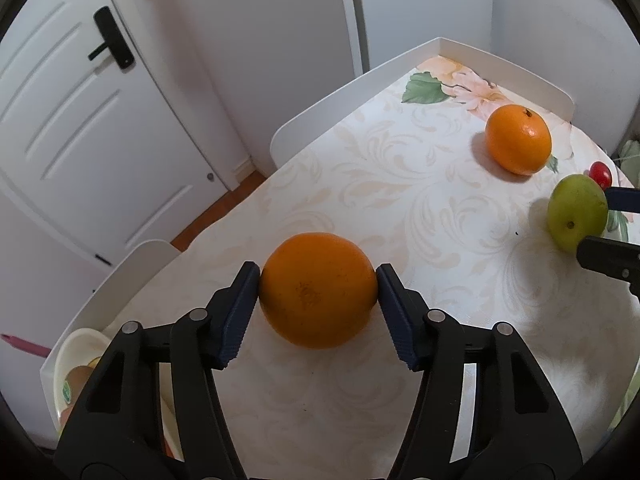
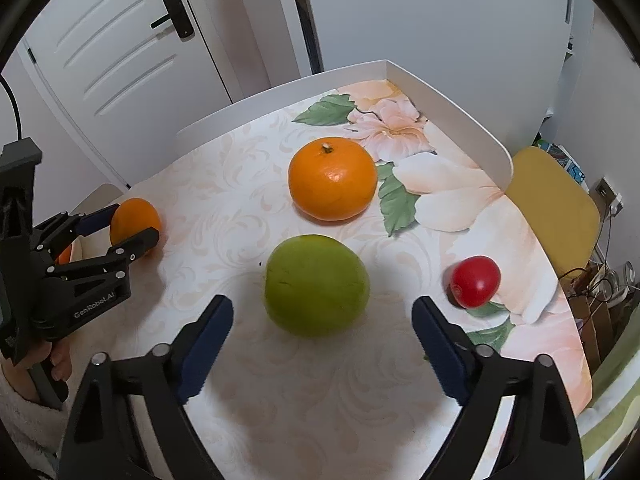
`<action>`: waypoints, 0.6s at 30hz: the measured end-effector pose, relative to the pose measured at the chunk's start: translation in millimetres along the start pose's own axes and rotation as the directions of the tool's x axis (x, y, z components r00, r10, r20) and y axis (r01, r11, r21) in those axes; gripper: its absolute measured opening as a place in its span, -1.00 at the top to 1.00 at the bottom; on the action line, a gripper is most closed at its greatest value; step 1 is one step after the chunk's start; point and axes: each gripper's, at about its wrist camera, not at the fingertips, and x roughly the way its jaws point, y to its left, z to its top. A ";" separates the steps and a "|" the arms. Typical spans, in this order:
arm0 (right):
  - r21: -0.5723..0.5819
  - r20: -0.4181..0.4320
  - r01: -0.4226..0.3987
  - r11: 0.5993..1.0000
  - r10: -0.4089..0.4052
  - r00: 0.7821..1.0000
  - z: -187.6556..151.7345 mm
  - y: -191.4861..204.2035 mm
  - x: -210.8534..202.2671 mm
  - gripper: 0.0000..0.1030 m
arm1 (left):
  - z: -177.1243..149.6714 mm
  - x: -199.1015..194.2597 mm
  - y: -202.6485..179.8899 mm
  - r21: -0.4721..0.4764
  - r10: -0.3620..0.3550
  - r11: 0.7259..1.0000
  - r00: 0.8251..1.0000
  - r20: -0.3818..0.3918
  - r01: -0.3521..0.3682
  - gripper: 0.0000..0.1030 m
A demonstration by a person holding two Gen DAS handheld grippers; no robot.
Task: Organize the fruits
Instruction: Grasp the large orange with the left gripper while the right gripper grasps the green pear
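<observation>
Now left gripper (image 1: 318, 294) clamps orange (image 1: 318, 290) on table (image 1: 400, 184); right gripper (image 2: 322, 322) spread wide w/ green fruit (image 2: 316, 290) betw. fingers, not touching.

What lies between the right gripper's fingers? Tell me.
Nothing is gripped: the right gripper is open, with the green fruit just ahead of the gap and bare tablecloth between the fingers, seen in the right wrist view.

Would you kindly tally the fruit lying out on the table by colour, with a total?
Orange: 2, the held orange and the free orange
Green: 1, the green fruit
Red: 1, the red fruit
Total: 4
</observation>
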 end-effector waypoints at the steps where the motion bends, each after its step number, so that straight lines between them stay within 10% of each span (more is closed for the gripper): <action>1: 0.000 0.000 0.000 1.000 0.000 1.000 0.5 0.5 1.3 -0.68 | -0.4 -0.1 -0.8 0.008 0.003 1.000 1.000 0.002 -0.003 -0.25; 18: -0.027 -0.018 -0.008 1.000 0.007 1.000 11.2 9.6 22.0 -0.36 | 3.0 0.1 0.7 0.018 -0.014 1.000 1.000 -0.015 0.014 -0.24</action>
